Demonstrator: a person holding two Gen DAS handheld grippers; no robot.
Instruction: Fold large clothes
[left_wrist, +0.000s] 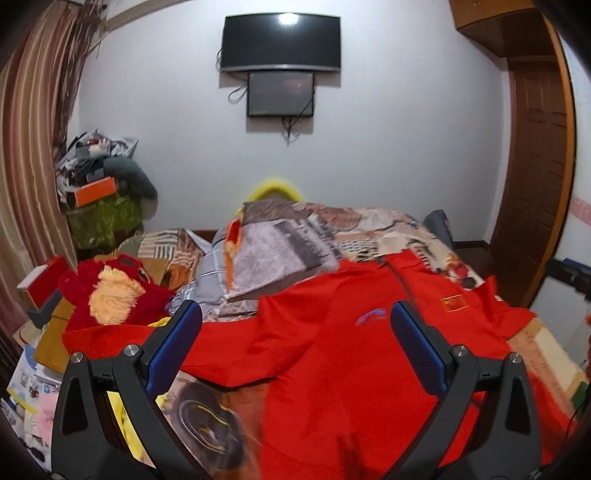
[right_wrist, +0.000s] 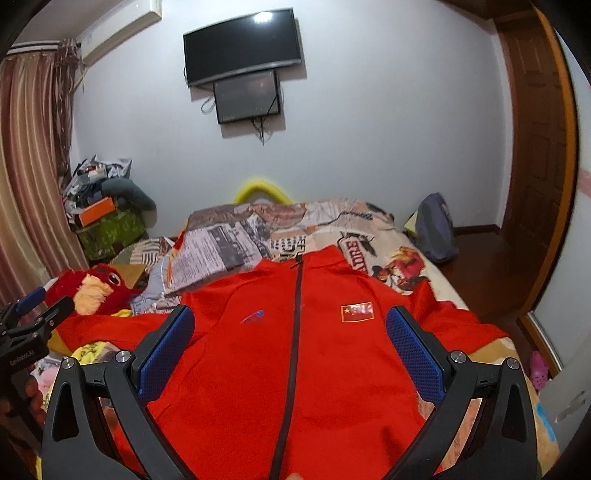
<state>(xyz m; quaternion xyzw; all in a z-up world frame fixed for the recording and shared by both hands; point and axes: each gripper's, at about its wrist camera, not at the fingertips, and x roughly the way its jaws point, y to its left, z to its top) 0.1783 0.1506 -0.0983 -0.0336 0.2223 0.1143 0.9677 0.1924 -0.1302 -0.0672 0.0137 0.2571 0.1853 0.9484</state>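
Right wrist view first: I've got the red zip-up jacket (right_wrist: 295, 369) spread front-up across the bed (right_wrist: 399, 236), collar toward the far wall, dark zipper (right_wrist: 295, 314) closed down the middle. A flag patch (right_wrist: 357, 312) sits on one side of the chest, a blue logo (right_wrist: 253, 316) on the other. My right gripper (right_wrist: 290, 334) hangs above the chest with its blue-padded fingers (right_wrist: 168, 354) spread wide, nothing between them, the zipper running straight up the gap. Both sleeves fan out to the sides; one reaches toward the red plush toy (right_wrist: 88, 284) at the bed's edge.

Over on the left wrist camera, my left gripper (left_wrist: 295, 332) is also spread wide and empty, hovering above the jacket (left_wrist: 369, 369) on the logo side of the chest. That sleeve (left_wrist: 147, 339) stretches flat past the near finger toward the plush (left_wrist: 114, 291). This frame is smeared, so whether the pads brush the cloth I can't quite say. A folded patterned quilt (left_wrist: 280, 243) lies just beyond the collar, touching the shoulder area.

At the left edge of the right camera I see the other gripper's body (right_wrist: 26, 332), well apart from this one. On the wall ahead, a dark television (right_wrist: 242, 46) with a smaller screen (right_wrist: 247, 96) below it. A grey backpack (right_wrist: 436, 229) rests on the floor beside the bed.
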